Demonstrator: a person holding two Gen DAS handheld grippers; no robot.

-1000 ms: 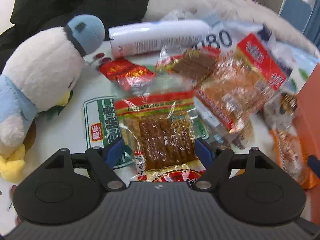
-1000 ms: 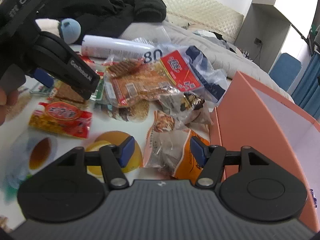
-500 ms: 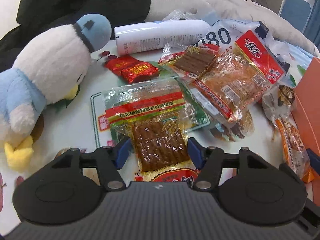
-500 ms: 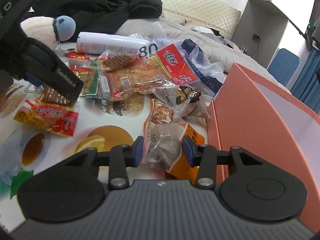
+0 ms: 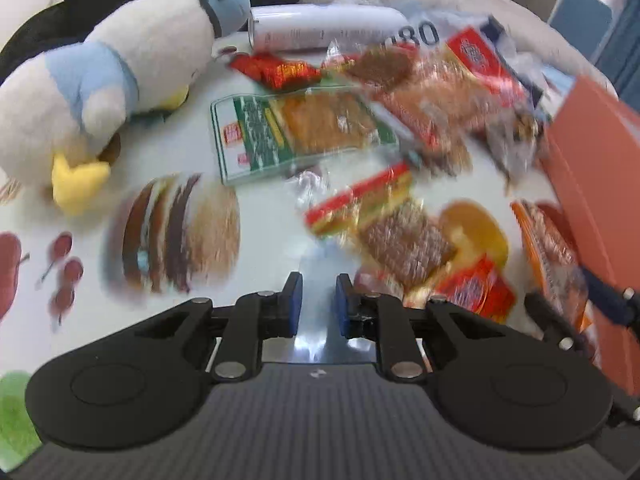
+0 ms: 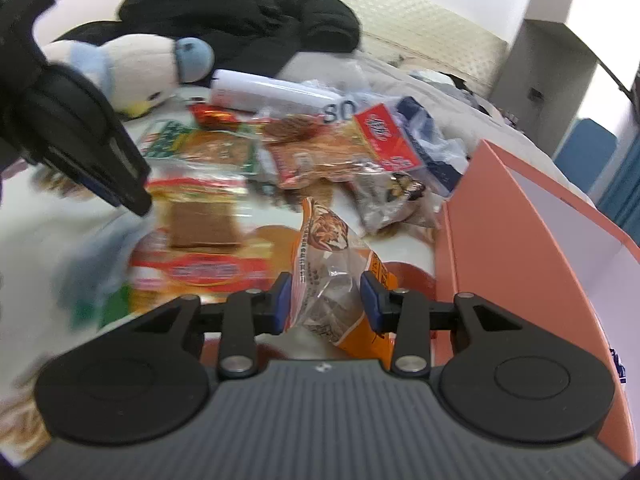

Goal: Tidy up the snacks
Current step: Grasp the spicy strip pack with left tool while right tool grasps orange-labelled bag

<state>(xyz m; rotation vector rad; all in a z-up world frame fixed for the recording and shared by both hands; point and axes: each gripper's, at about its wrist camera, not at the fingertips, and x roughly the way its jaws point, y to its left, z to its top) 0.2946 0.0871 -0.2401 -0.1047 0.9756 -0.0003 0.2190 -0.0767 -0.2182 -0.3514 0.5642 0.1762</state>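
My left gripper (image 5: 318, 286) hovers low over the printed tablecloth. Its jaws are closing to a narrow gap with nothing between them. The same gripper (image 6: 134, 200) shows as a black shape in the right wrist view. A clear packet of brown strips with a red top (image 5: 394, 228) lies just right of it, blurred (image 6: 200, 220). My right gripper (image 6: 325, 294) is shut on an orange-and-clear snack packet (image 6: 324, 256), its jaws still closing. That packet stands crumpled between the pads, beside the orange box (image 6: 520, 248).
A white and blue plush bird (image 5: 120, 76) lies at the left. A white can (image 5: 320, 30), a green packet (image 5: 296, 128) and several more snack bags (image 5: 448, 92) sit further back. The orange box (image 5: 592, 168) borders the right side. A black jacket (image 6: 248, 16) lies behind.
The brown strip packet left the left jaws and the green packet; it now lies to their right. The left jaws narrowed sharply. The right jaws closed in on the orange packet.
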